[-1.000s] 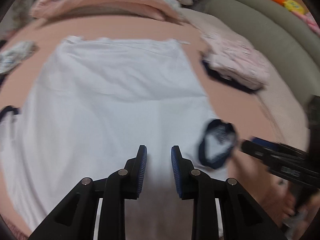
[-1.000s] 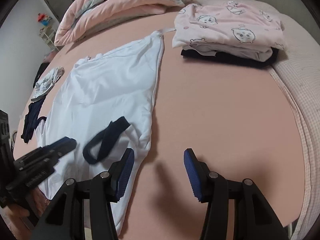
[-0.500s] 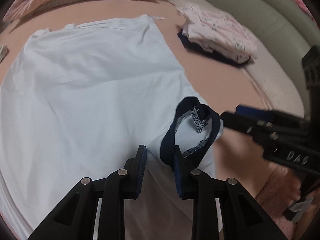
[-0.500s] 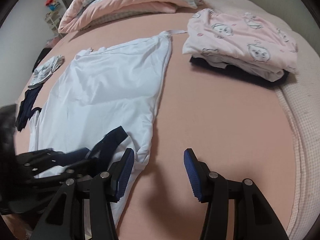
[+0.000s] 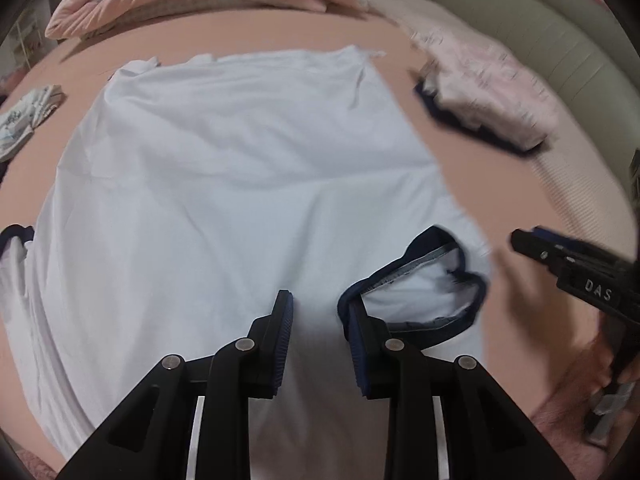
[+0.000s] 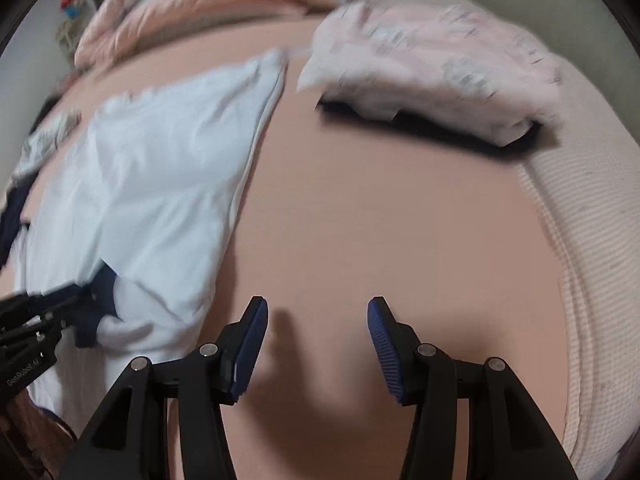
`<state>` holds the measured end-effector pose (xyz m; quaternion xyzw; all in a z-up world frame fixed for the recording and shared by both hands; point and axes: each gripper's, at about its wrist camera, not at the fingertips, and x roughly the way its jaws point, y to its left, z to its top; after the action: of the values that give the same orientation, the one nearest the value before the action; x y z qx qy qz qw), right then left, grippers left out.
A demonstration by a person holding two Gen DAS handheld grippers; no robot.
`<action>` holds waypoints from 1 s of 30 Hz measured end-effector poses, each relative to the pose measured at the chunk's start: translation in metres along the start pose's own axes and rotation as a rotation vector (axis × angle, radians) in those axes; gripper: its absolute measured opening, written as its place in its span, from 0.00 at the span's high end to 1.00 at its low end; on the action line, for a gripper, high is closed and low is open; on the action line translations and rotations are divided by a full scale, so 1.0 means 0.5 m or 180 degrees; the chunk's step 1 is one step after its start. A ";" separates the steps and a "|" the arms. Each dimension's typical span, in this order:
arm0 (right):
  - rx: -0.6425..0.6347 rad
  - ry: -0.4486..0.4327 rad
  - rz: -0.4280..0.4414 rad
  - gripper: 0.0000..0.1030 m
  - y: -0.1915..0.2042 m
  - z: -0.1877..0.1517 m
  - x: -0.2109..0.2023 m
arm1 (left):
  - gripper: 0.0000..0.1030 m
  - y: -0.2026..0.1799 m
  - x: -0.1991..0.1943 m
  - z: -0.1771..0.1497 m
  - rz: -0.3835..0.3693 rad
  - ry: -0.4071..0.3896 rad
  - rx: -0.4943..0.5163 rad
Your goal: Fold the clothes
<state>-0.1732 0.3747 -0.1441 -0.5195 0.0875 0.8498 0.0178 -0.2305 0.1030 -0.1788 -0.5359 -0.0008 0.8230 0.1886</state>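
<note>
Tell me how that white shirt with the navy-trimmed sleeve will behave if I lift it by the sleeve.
The white shirt lies flat and creased on the pink sheet, so it's probably thin and floppy and will drape rather than hold shape. Its navy-trimmed sleeve already curls open, so that edge will likely bunch. Being spread wide, the body would probably trail and drag.

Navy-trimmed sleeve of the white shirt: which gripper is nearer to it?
Left. The left gripper hangs over the white shirt, one finger at the navy-trimmed sleeve. The right gripper is open over bare pink sheet, beside the shirt.
</note>
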 end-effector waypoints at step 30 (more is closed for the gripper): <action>-0.0336 0.0255 0.0563 0.51 0.063 -0.022 0.031 | 0.76 -0.040 0.063 0.092 -0.0512 -0.0070 -0.0009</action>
<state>-0.1743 0.3408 -0.1585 -0.5434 0.0888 0.8301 -0.0881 -0.2759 0.1407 -0.1829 -0.5253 -0.0470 0.8110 0.2533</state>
